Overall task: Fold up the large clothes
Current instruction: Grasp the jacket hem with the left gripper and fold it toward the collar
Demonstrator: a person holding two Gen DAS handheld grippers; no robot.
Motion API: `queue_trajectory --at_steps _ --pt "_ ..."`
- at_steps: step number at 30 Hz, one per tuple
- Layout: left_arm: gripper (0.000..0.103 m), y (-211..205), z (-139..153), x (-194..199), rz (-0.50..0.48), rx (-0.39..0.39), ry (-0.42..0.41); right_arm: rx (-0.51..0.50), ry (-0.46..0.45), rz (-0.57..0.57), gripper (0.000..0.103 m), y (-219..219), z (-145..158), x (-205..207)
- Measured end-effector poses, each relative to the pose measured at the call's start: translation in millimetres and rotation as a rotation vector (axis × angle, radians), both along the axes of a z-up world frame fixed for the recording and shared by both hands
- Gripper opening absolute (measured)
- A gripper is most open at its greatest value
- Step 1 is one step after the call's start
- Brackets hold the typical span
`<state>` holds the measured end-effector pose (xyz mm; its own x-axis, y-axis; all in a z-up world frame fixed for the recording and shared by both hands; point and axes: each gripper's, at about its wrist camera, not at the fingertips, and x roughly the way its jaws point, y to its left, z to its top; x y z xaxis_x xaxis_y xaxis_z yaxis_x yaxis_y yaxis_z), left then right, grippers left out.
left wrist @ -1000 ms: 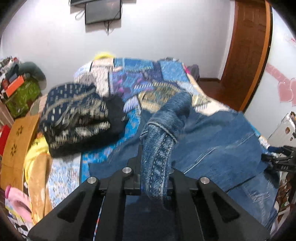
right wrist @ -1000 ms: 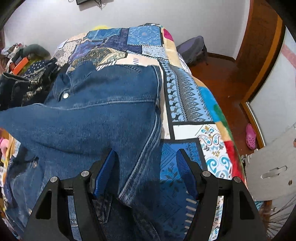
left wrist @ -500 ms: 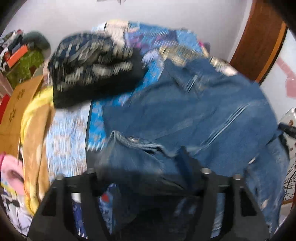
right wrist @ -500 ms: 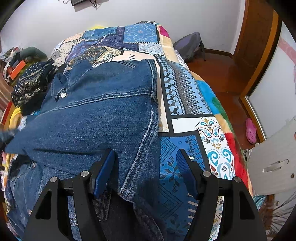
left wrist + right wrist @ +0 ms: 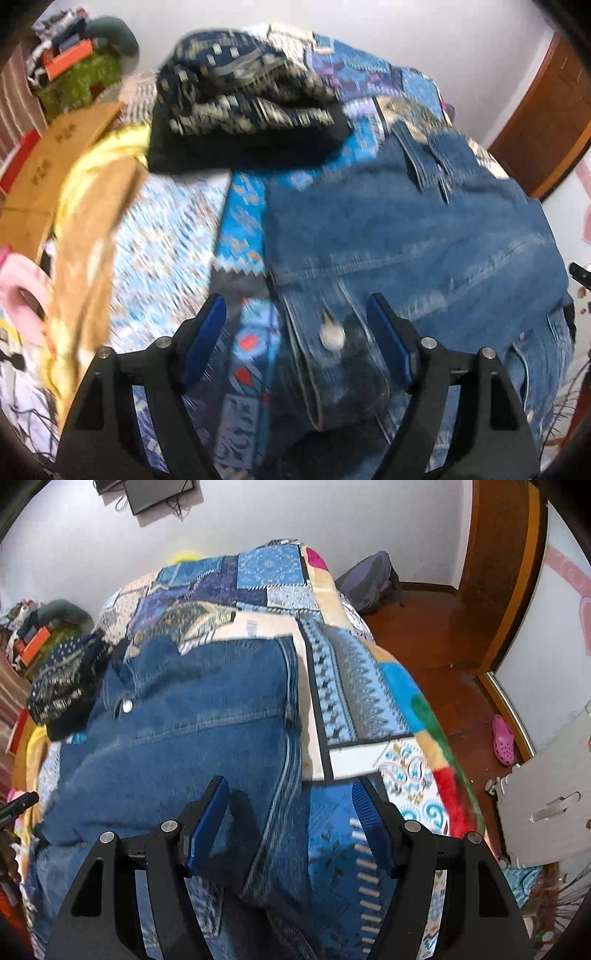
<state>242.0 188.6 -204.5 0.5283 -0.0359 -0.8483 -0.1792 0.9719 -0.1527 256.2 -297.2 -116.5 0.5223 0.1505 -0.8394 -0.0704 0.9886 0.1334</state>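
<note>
Denim fills most of what both of your cameras see: the blue jacket (image 5: 406,236) lies spread on the patchwork bedspread (image 5: 354,686), its collar end toward twelve o'clock in the right wrist view and its near hem running under both tools.

Your left gripper (image 5: 297,332) stands wide, its blue pads (image 5: 205,339) well apart and holding nothing. Between them lies the jacket's left front edge with a pale metal button (image 5: 331,338); whether the pads touch the cloth cannot be told, as this picture is blurred. At eleven o'clock from that gripper sits a folded dark patterned garment (image 5: 251,103), resting on the bedspread just beyond the jacket's far corner. At nine o'clock, a yellow cloth (image 5: 92,206) hangs along the bed's side, with a brown cardboard sheet (image 5: 55,147) beyond it.

Your right gripper (image 5: 291,819) is also wide and empty. The jacket's right side seam (image 5: 284,790) runs up between its pads toward twelve o'clock, with denim at ten o'clock and bare bedspread at two. A second button (image 5: 127,705) shows near the collar at eleven. At three o'clock, on the wooden floor (image 5: 443,635), lies a pink clog (image 5: 503,740); a grey backpack (image 5: 369,581) leans by the wall at one o'clock.
</note>
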Motion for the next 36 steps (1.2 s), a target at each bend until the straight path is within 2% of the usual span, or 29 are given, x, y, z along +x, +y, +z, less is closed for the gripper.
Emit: queue_trajectory --at_steps 4,9,15,18,21,23,26,27,29,30,31,32,33,34,35,36 --pt "0.078 15.7 7.7 18.9 0.031 -0.027 -0.019 -0.001 -0.028 0.006 0.065 1.6 10.6 13.0" --pt "0.078 32.4 -1.9 46.9 0.068 -0.096 0.000 0.025 -0.038 0.019 0.065 0.9 15.4 36.0" --pt "0.078 44.7 -32.9 72.8 0.073 -0.279 0.049 0.133 0.072 0.036 0.065 -3.6 -4.9 71.0" --pt "0.078 47.8 -51.6 82.6 0.079 -0.319 0.092 0.168 0.124 0.036 0.065 -5.5 -20.2 88.7" --pt "0.078 54.0 -70.7 90.1 0.106 -0.347 0.137 0.251 0.194 0.015 0.065 -11.9 -40.5 107.8" --pt "0.071 59.1 -81.0 93.9 0.120 -0.380 0.153 0.305 0.239 0.006 0.065 -14.8 -50.7 116.9" --pt "0.065 62.0 -94.7 98.8 0.116 -0.452 0.171 0.368 0.255 0.005 0.066 -16.4 -58.7 123.3" --pt "0.063 62.0 -99.1 100.3 0.102 -0.498 0.169 0.377 0.252 0.010 0.066 -15.6 -59.1 124.7" --pt "0.052 63.3 -107.3 102.6 0.082 -0.618 0.167 0.419 0.242 0.039 0.066 -12.6 -59.7 125.3" --pt "0.051 64.1 -113.2 103.5 0.085 -0.676 0.171 0.441 0.244 0.053 0.066 -11.2 -60.1 125.0" --pt "0.048 64.1 -116.0 103.8 0.089 -0.690 0.171 0.447 0.242 0.058 0.066 -10.0 -59.9 124.5" --pt "0.042 64.5 -117.2 103.8 0.091 -0.694 0.168 0.444 0.238 0.063 0.062 -9.1 -59.3 123.5" --pt "0.039 65.1 -117.6 103.9 0.095 -0.695 0.165 0.440 0.234 0.069 0.054 -7.6 -58.6 123.0" --pt "0.030 66.1 -117.3 103.8 0.099 -0.694 0.165 0.434 0.231 0.068 0.049 -7.1 -57.8 122.2" --pt "0.023 68.1 -115.6 102.0 0.100 -0.693 0.163 0.427 0.232 0.061 0.038 -7.9 -57.4 122.3" --pt "0.020 69.1 -112.8 101.3 0.100 -0.686 0.157 0.425 0.234 0.054 0.031 -9.2 -56.7 121.9"
